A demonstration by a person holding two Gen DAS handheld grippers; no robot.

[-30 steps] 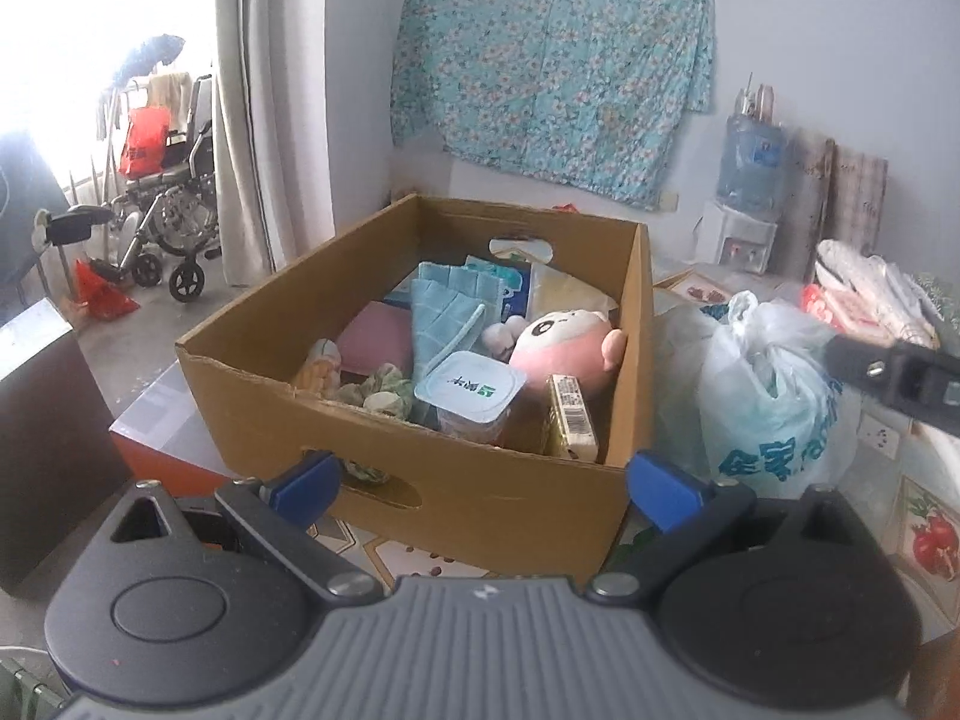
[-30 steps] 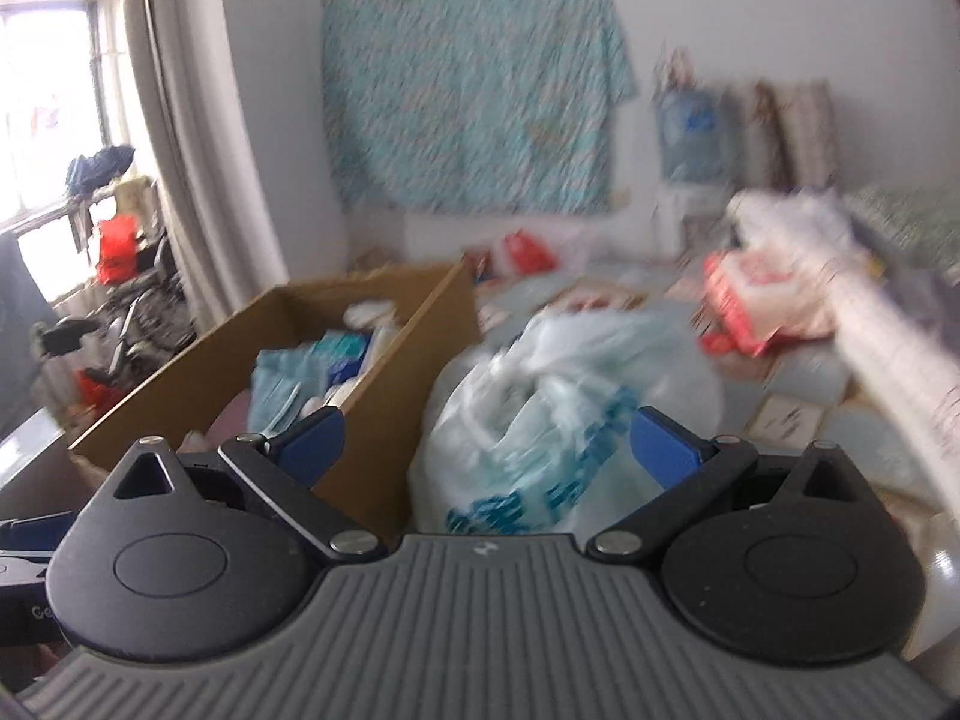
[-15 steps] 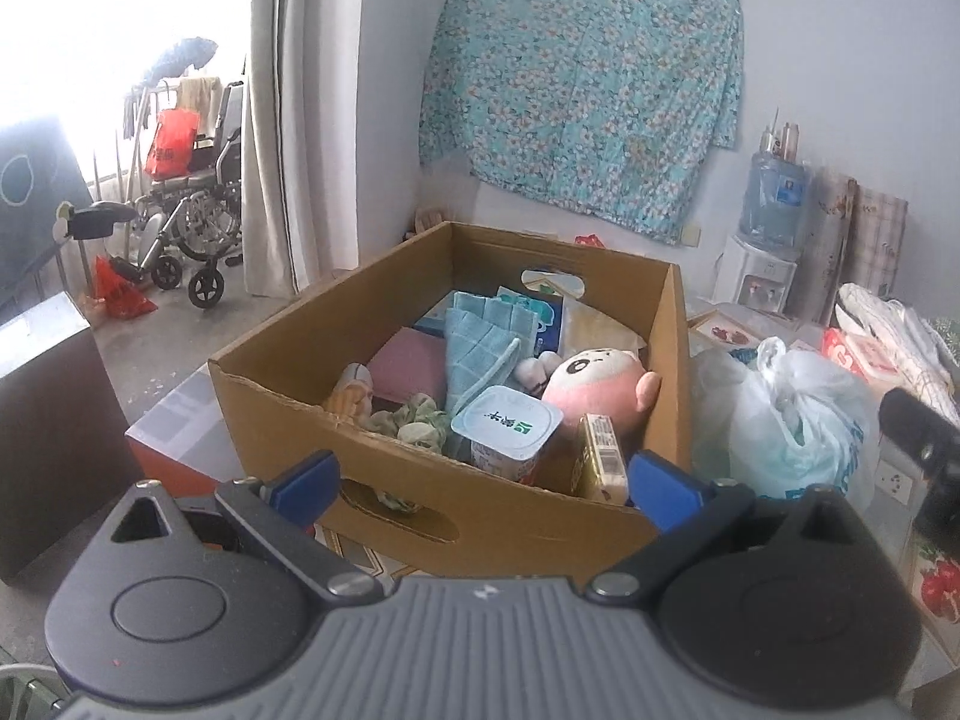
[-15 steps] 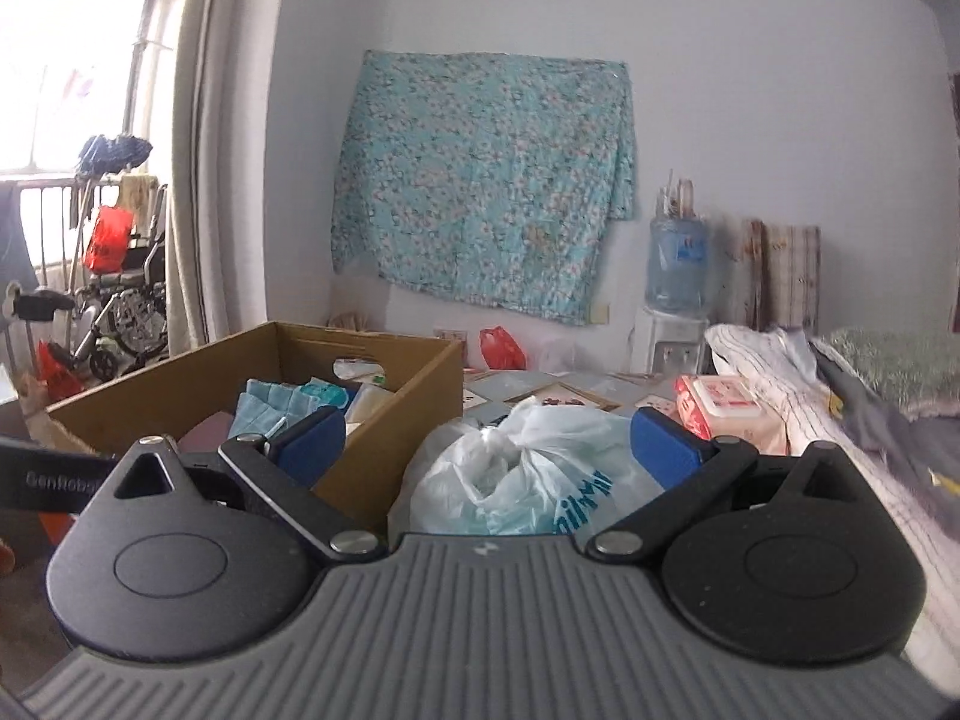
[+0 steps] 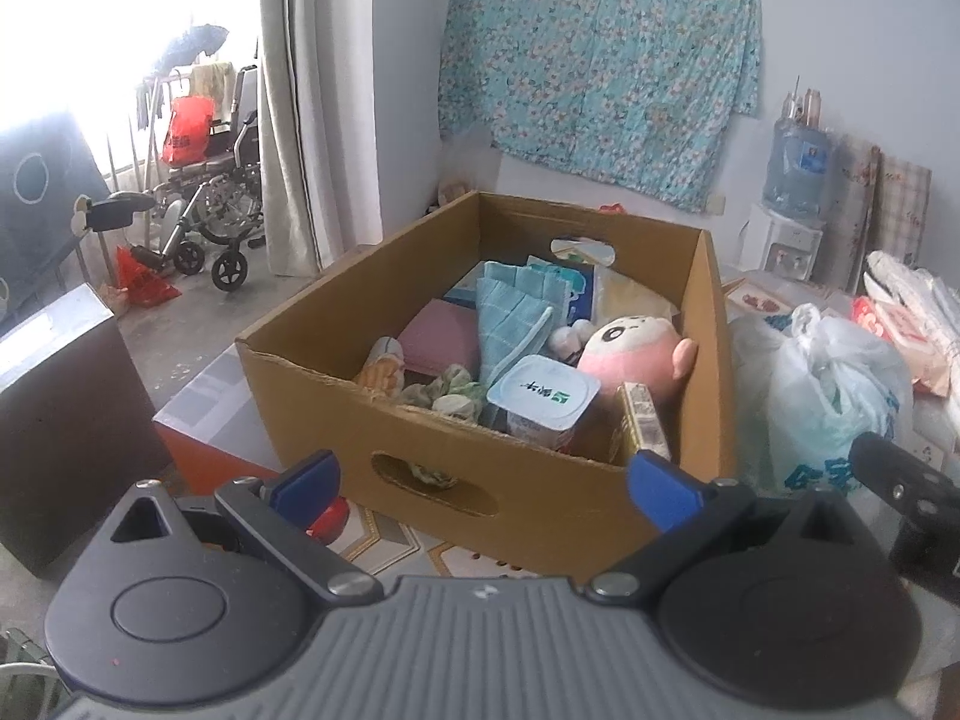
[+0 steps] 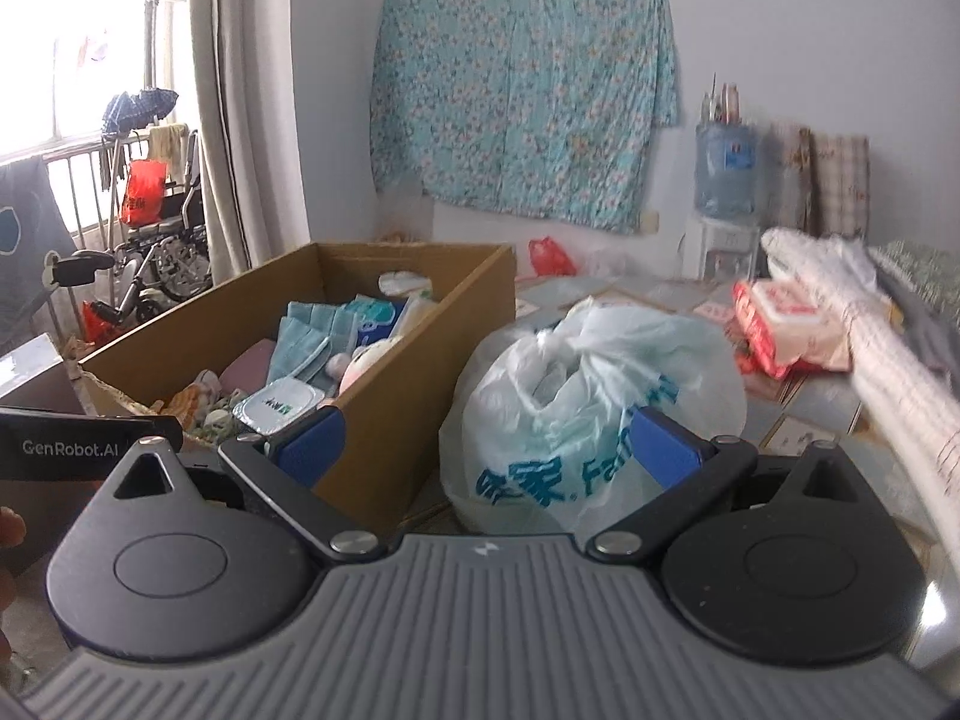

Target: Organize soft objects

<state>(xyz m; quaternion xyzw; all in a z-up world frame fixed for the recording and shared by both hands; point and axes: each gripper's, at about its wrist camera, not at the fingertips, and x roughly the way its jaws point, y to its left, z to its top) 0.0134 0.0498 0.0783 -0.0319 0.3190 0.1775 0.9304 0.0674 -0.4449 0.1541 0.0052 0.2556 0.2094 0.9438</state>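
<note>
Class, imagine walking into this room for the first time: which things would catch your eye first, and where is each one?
The open cardboard box in the middle, crammed with odds and ends, draws the eye first, especially the pink plush toy against its right wall behind a sealed yogurt cup. Just right of the box sits a knotted white plastic bag with blue print. Behind, a turquoise floral cloth hangs on the wall.

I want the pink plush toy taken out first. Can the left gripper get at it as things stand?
Probably yes. The left gripper is open and faces the cardboard box, which has no lid. The pink plush toy lies on top, though a yogurt cup crowds its near side.
</note>
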